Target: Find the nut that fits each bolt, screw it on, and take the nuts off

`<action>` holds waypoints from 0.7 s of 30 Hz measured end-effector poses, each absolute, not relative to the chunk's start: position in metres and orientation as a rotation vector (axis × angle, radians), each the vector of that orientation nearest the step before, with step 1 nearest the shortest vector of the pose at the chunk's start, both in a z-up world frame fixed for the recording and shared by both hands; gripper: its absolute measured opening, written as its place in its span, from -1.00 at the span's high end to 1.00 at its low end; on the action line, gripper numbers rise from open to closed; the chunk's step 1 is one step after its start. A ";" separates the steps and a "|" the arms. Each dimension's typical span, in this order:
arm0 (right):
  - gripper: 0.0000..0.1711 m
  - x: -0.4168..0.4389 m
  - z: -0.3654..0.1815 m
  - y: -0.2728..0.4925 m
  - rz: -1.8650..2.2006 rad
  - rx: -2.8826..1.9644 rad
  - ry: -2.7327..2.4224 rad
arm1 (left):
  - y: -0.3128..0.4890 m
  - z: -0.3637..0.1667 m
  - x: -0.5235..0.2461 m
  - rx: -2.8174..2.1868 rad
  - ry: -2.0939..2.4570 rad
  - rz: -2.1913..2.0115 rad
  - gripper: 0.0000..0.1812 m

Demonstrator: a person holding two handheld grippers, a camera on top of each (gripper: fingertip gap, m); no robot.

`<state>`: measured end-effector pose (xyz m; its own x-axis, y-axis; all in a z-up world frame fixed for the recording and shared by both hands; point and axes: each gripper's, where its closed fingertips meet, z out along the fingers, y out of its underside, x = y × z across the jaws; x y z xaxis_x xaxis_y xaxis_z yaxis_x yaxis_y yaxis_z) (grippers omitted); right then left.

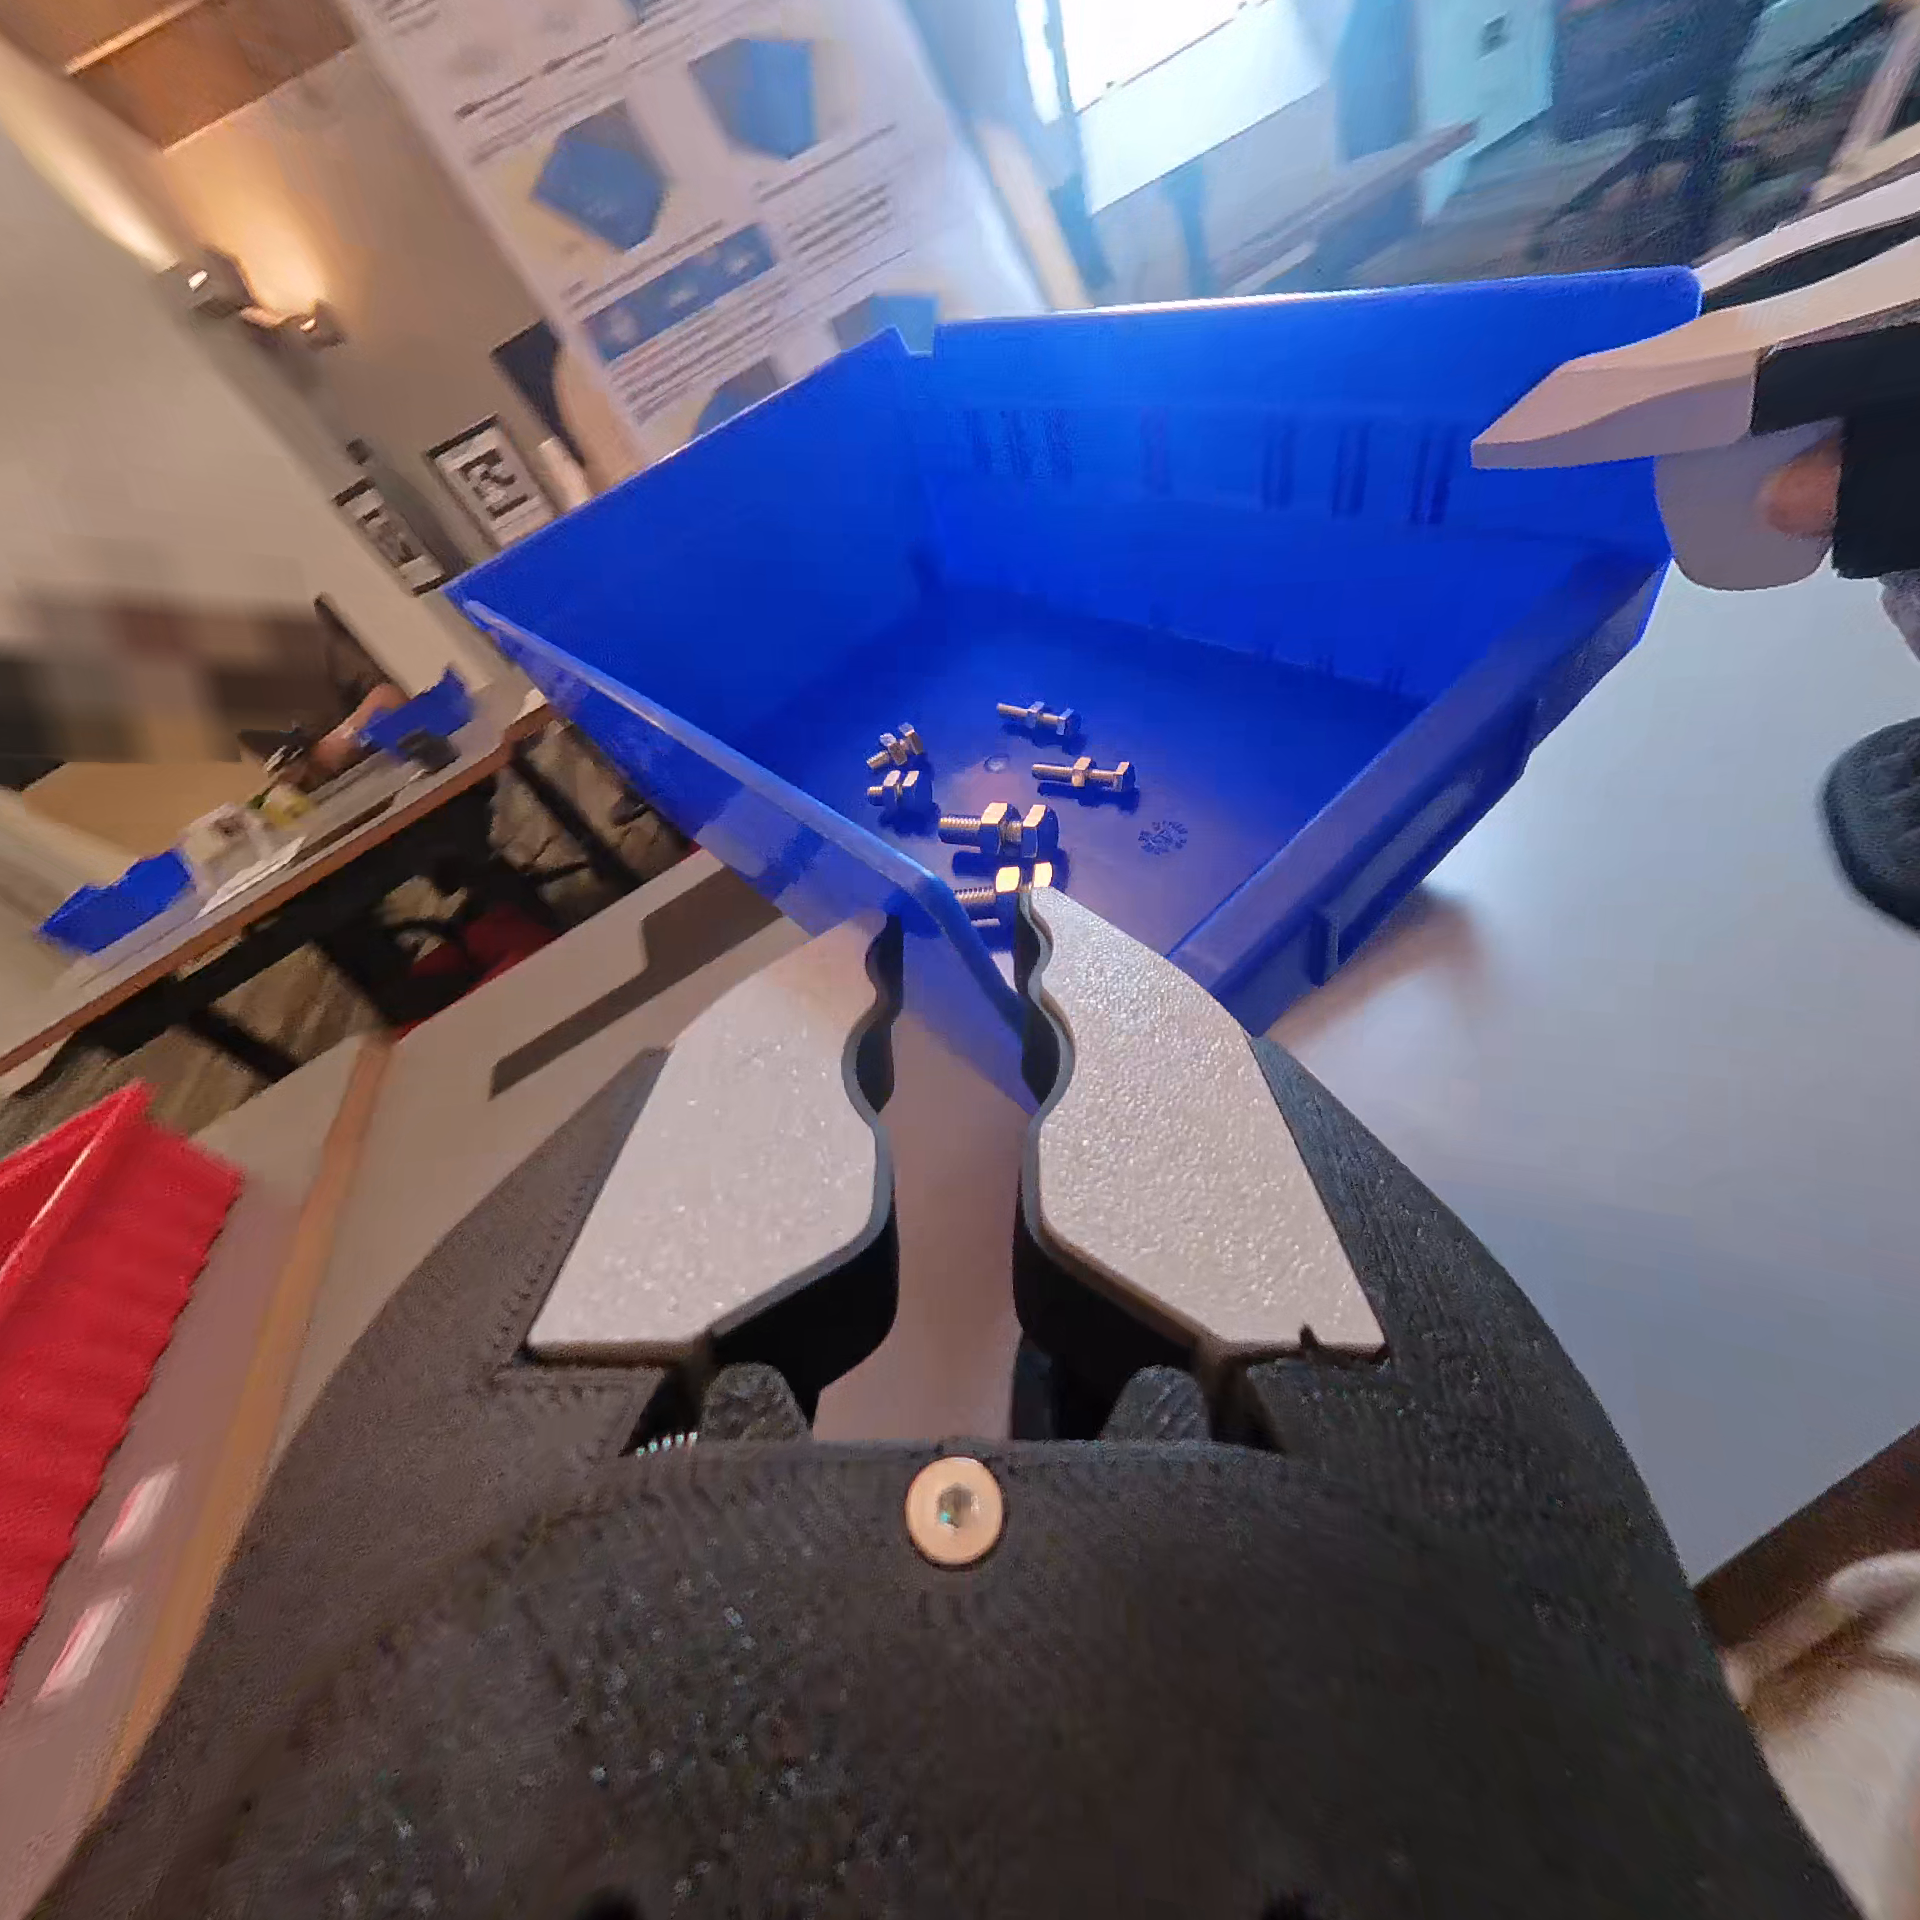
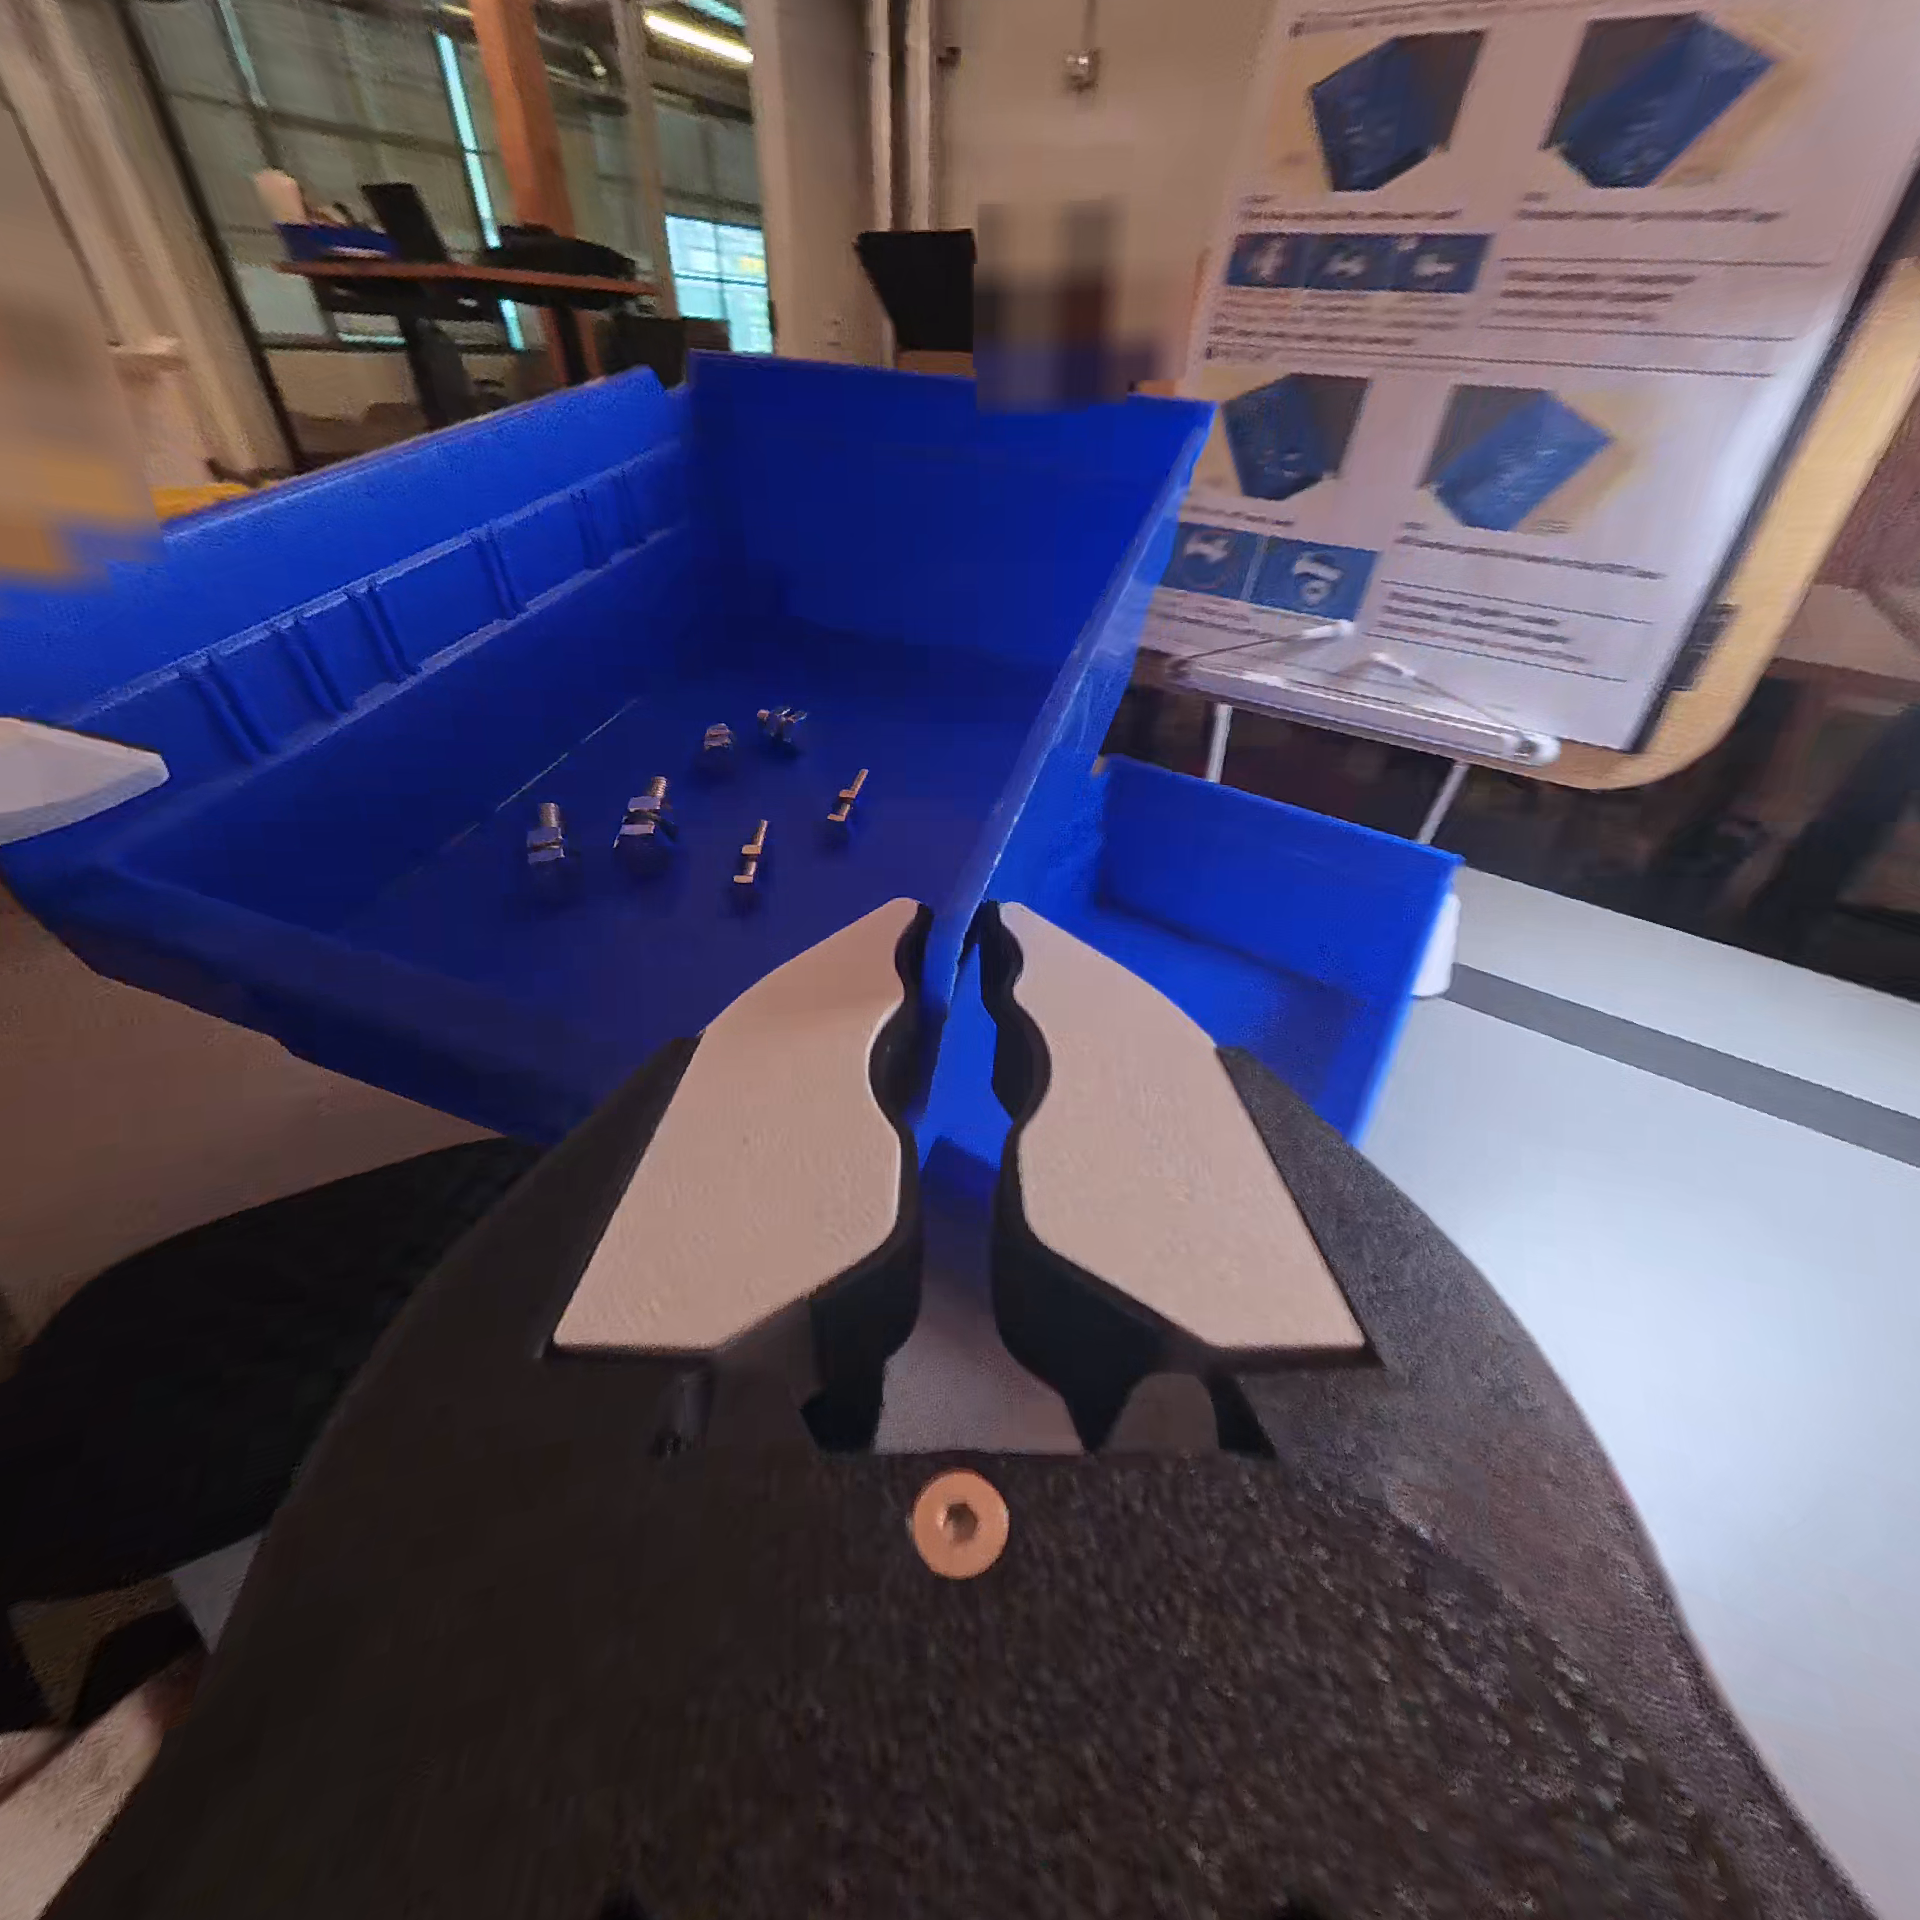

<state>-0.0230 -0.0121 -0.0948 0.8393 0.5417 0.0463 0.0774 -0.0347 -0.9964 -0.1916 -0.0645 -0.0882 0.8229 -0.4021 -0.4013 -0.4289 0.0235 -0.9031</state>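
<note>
Posters and other workbenches are filling the background, while a pale counter (image 2: pixel 1662 1299) is carrying a blue bin (image 1: pixel 1195 499). Both grippers are pinching the bin's walls: the left gripper (image 1: pixel 961 925) is closing on the near rim at one corner, and the right gripper (image 2: pixel 951 920) is clamping the thin side wall, its jaws nearly together around the plastic. In the left wrist view the right gripper's fingers (image 1: pixel 1621 410) are showing at the far corner.

The bolts (image 2: pixel 644 821) are lying loose on the bin floor, six or so, each apparently already wearing a nut; the smaller ones (image 2: pixel 748 852) are sitting apart from the stubbier pair. The bin is appearing tilted, though the cameras' own tilt may be causing that.

Judging from this, the bin is being repositioned or tipped. Doing it well means keeping both grips firm on the slick walls, moving the two hands together so the bin is not twisting, and tilting gently so the bolts are not rolling into a heap.
</note>
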 end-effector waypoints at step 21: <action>0.84 -0.189 -0.231 0.023 0.653 -1.747 -0.759 | -0.070 -0.238 -0.343 -1.939 0.410 0.013 0.72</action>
